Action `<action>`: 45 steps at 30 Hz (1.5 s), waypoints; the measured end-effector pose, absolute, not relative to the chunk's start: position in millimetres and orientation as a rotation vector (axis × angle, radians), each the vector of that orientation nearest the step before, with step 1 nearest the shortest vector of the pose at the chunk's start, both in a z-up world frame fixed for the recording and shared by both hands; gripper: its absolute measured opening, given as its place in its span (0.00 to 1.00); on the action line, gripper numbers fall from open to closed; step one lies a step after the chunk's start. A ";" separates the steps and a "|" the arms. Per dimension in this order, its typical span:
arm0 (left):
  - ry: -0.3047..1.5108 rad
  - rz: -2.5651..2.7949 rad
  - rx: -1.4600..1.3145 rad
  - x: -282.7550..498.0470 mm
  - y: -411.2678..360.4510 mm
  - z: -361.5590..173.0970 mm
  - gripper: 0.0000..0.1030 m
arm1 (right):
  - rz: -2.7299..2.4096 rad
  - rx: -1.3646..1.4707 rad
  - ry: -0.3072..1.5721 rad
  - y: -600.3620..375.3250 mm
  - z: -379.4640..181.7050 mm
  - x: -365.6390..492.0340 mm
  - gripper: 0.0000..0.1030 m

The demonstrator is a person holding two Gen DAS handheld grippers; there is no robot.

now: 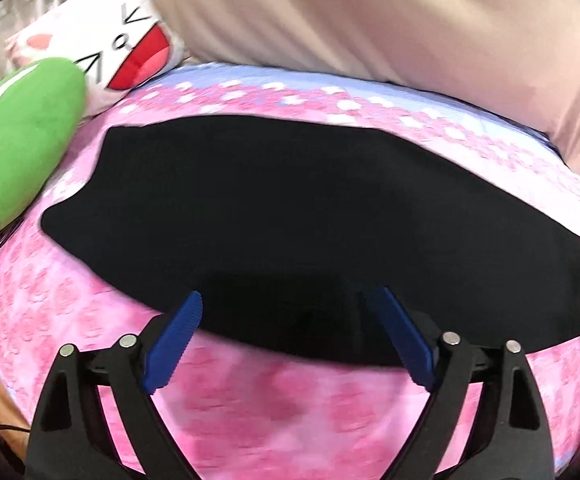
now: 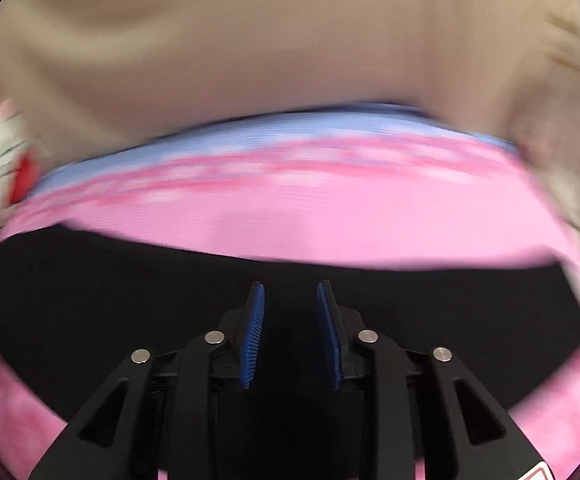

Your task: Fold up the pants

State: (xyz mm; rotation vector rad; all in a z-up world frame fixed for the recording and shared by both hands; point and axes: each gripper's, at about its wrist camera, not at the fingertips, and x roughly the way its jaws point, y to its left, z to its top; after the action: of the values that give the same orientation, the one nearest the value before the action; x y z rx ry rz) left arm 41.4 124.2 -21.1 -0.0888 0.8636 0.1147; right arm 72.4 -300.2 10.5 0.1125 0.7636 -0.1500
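Black pants (image 1: 269,208) lie spread flat across a pink flowered bed cover (image 1: 273,408). My left gripper (image 1: 285,294) hangs over their near edge, its blue pads (image 1: 177,336) wide apart with nothing between them. In the blurred right wrist view the pants (image 2: 89,300) fill the lower half. My right gripper (image 2: 290,286) is just above the cloth, open, its blue pads (image 2: 251,332) a narrow gap apart. Only dark cloth shows in that gap, and I cannot tell whether any of it lies between the pads.
A beige blanket (image 1: 370,20) is bunched along the far side of the bed and shows as beige blanket (image 2: 249,40) in the right wrist view. A green plush cushion (image 1: 21,132) and a white cat-face pillow (image 1: 101,36) sit at the far left. Pink cover (image 2: 330,224) shows beyond the pants.
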 end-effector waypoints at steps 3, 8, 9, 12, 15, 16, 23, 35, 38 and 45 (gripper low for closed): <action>0.863 0.078 -0.079 49.7 92.8 -21.2 0.87 | -0.390 0.170 0.735 -401.3 13.4 25.7 0.50; 0.876 0.025 -0.019 55.6 37.0 -24.0 0.89 | -0.477 0.316 0.734 -507.3 9.2 -1.8 0.56; 0.880 0.016 -0.009 55.7 27.5 -24.5 0.90 | -0.456 0.341 0.743 -520.9 5.1 3.7 0.58; 0.887 0.008 0.016 55.1 6.6 -24.7 0.90 | -0.400 0.358 0.768 -534.2 -5.8 19.5 0.58; 0.894 0.015 0.043 58.1 -6.9 -23.1 0.90 | -0.303 0.357 0.762 -531.5 -4.4 42.8 0.58; 0.891 0.018 0.047 57.6 -10.5 -22.2 0.90 | -0.262 0.332 0.750 -530.9 -0.6 52.5 0.59; 0.882 0.043 0.074 61.8 -26.6 -14.9 0.90 | -0.138 0.286 0.828 -531.2 -3.9 95.4 0.04; 0.898 0.040 0.109 73.0 -38.5 -31.5 0.90 | -0.249 0.383 0.763 -552.3 -10.3 13.7 0.53; 0.901 0.029 0.098 71.8 -38.0 -32.7 0.90 | -0.219 0.439 0.788 -545.2 -20.8 -0.3 0.58; 0.865 0.002 0.085 53.7 -25.0 -24.6 0.91 | -0.223 0.501 0.820 -541.1 -34.5 13.5 0.29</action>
State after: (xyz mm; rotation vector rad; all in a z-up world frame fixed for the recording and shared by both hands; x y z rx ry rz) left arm 53.7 -25.0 -24.6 0.0846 0.8652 0.0022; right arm 13.5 -541.1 -34.5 0.5008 0.8202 -0.2234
